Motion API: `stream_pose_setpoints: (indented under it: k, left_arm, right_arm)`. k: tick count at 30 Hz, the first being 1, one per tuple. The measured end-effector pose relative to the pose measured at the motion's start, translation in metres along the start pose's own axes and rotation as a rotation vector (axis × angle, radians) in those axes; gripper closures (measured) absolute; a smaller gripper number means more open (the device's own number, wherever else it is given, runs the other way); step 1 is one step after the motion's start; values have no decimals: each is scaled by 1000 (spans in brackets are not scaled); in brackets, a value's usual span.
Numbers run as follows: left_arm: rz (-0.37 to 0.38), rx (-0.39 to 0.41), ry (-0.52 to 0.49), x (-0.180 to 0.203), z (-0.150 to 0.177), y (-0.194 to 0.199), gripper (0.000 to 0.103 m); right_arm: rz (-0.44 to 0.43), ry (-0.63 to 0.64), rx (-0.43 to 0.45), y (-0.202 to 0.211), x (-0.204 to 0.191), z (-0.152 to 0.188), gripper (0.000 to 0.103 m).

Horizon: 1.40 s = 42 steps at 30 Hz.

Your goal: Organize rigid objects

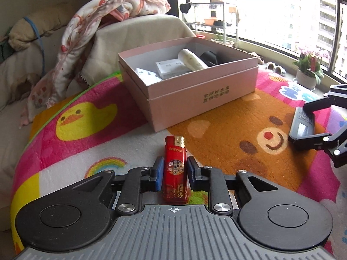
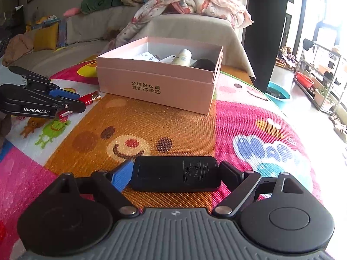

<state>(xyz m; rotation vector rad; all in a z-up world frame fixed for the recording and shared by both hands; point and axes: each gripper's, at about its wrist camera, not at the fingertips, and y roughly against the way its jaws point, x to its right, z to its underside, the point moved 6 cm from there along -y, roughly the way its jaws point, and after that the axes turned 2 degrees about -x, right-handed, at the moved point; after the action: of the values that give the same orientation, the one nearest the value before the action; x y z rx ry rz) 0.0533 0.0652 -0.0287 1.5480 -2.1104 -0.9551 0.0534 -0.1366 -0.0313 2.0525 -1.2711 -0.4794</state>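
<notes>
A red lighter (image 1: 175, 169) with a gold top lies on the play mat, its top pointing toward the pink box (image 1: 195, 95). My left gripper (image 1: 175, 160) is shut on it, a blue pad against each side. The right wrist view shows the left gripper (image 2: 80, 101) low over the lighter (image 2: 92, 98). A flat black device (image 2: 175, 173) lies crosswise on the orange bear print. My right gripper (image 2: 176, 165) holds it, one pad at each end. From the left wrist the right gripper (image 1: 300, 123) and the device (image 1: 302, 127) show at the right edge.
The open pink box (image 2: 156, 86) stands at the back of the mat and holds a cream bottle (image 1: 192, 59), white cartons and a dark object. Behind it is a covered sofa with a blanket (image 1: 112, 15). A potted plant (image 1: 308, 69) and shelves stand by the window.
</notes>
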Motion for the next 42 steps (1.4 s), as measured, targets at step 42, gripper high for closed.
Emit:
stream_pose_setpoints:
  k: [42]
  left_arm:
    - [-170, -44, 276, -23, 29, 23, 76]
  right_arm:
    - [42, -145, -21, -15, 15, -10, 14]
